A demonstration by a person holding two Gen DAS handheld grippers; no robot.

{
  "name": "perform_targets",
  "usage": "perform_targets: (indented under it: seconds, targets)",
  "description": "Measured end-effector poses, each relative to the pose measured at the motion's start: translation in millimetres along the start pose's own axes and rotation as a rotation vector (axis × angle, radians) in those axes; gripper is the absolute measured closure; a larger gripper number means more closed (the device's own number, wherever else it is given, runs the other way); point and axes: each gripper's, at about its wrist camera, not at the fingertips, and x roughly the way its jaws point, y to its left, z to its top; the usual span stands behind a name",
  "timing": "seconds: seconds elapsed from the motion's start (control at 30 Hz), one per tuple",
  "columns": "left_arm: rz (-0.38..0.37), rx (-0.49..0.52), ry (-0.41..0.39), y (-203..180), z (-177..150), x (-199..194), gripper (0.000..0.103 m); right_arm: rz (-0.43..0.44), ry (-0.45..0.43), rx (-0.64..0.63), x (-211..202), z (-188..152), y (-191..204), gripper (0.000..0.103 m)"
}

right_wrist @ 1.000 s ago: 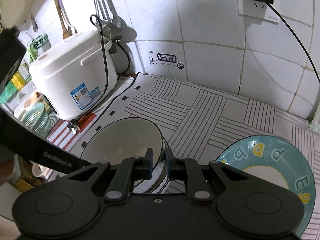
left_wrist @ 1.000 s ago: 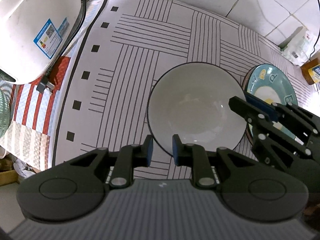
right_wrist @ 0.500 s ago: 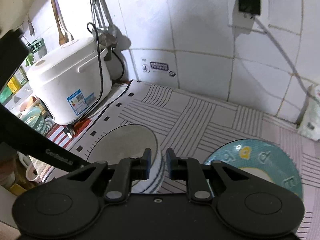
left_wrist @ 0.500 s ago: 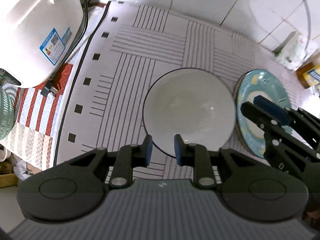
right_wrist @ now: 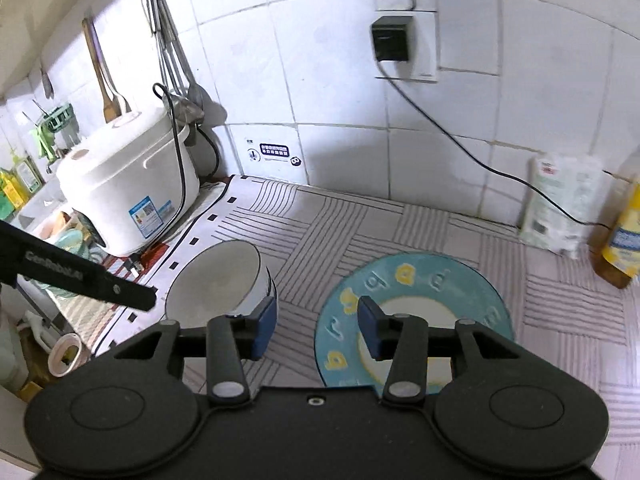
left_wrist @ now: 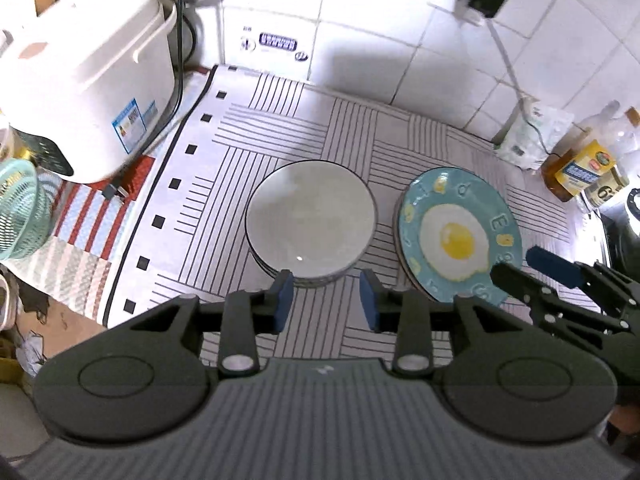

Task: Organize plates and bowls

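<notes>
A white bowl with a dark rim sits on top of a stack of bowls on the striped mat. To its right lies a teal plate with a fried-egg picture on top of other plates. My left gripper is open and empty, hovering just in front of the bowl stack. My right gripper is open and empty, above the mat between the bowl and the teal plate. The right gripper also shows in the left wrist view, over the plate's near right edge.
A white rice cooker with its cord stands at the back left. A teal basket is at the left edge. A white bag and oil bottles stand at the back right by the tiled wall. Utensils hang on the wall.
Both grippers have opened from shut and pulled back and up from the dishes. The bowl stays on its stack and the plate stays where it was.
</notes>
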Motion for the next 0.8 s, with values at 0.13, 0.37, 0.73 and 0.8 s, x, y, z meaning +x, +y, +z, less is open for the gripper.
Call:
perform_targets:
  seconds: [0.13, 0.37, 0.73, 0.8]
  targets:
    - [0.031, 0.043, -0.035, -23, -18, -19, 0.055, -0.025, 0.022, 0.014, -25, -11, -8, 0.042]
    - [0.073, 0.136, -0.084, -52, -50, -42, 0.032, -0.074, 0.05, 0.041, -56, -26, -16, 0.028]
    - [0.106, 0.174, -0.092, -63, -75, -55, 0.006, -0.226, 0.155, 0.087, -79, -42, -14, 0.01]
    - [0.106, 0.176, -0.085, -64, -78, -55, 0.006, -0.232, 0.154, 0.096, -83, -45, -14, 0.01]
